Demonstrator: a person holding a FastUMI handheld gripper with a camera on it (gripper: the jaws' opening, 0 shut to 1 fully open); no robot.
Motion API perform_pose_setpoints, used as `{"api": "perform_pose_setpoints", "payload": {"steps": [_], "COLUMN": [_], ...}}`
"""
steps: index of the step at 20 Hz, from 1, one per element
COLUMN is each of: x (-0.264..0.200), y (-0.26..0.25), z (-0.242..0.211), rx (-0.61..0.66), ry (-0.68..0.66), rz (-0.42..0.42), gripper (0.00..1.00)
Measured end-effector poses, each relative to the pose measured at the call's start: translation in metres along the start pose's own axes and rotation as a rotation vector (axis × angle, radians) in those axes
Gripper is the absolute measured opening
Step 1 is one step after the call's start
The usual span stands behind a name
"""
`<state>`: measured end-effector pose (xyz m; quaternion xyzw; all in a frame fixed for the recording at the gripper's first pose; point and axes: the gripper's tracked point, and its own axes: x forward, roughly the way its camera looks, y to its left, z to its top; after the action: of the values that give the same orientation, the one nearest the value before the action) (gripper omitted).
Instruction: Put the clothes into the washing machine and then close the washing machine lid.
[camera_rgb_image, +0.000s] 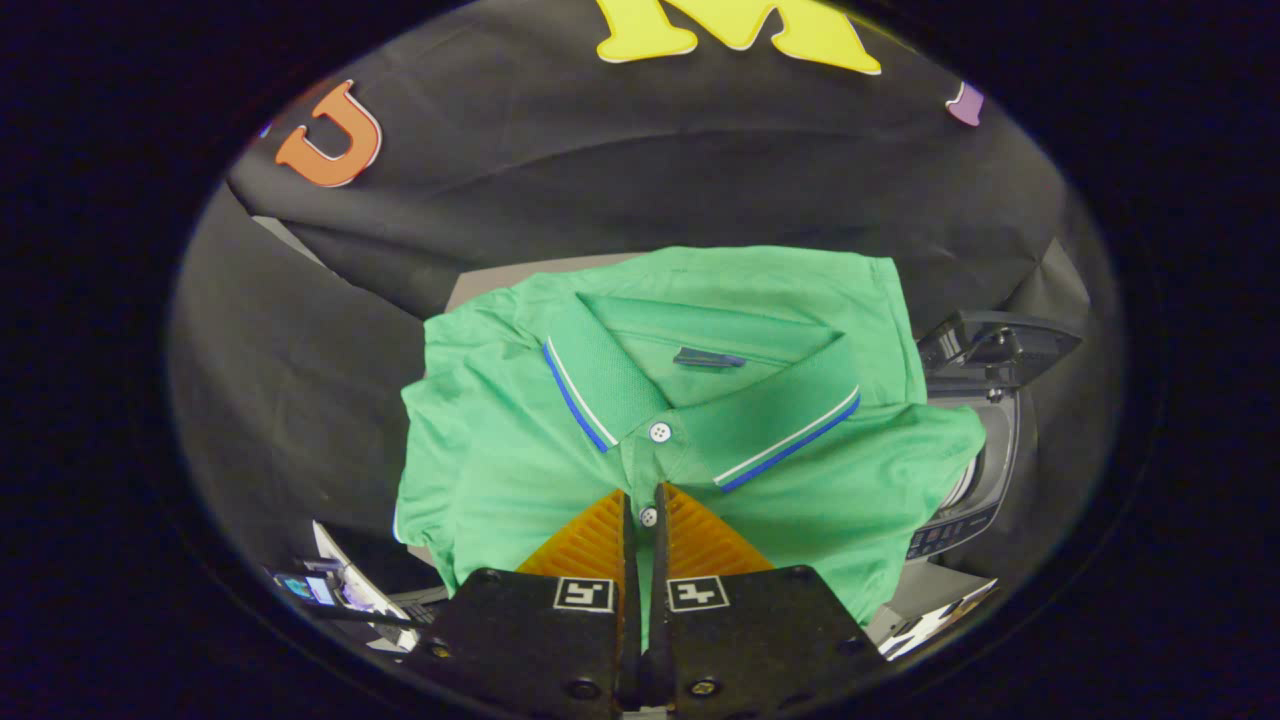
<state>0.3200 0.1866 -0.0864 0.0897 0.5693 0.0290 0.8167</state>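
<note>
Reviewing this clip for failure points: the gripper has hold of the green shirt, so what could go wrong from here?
1. The gripper pinches only a thin fold at the button placket of the green polo shirt; the fabric may slip out when lifted.
2. Most of the shirt lies spread out beyond the fingers, so it could drape and snag on the washing machine beside it rather than dropping inside.

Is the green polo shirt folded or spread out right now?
Folded: the green polo shirt lies as a neat rectangle, collar up, sleeves tucked. The hand-held gripper pinches its button placket.
</note>
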Motion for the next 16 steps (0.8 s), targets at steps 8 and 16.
{"api": "perform_pose_setpoints", "payload": {"steps": [8,16], "x": [-0.036,-0.07], "y": [-0.006,-0.038], "z": [0.013,0.022], "rx": [0.037,0.014], "ry": [-0.06,-0.134], "rz": [0.042,-0.026], "gripper": [0.07,0.07]}}
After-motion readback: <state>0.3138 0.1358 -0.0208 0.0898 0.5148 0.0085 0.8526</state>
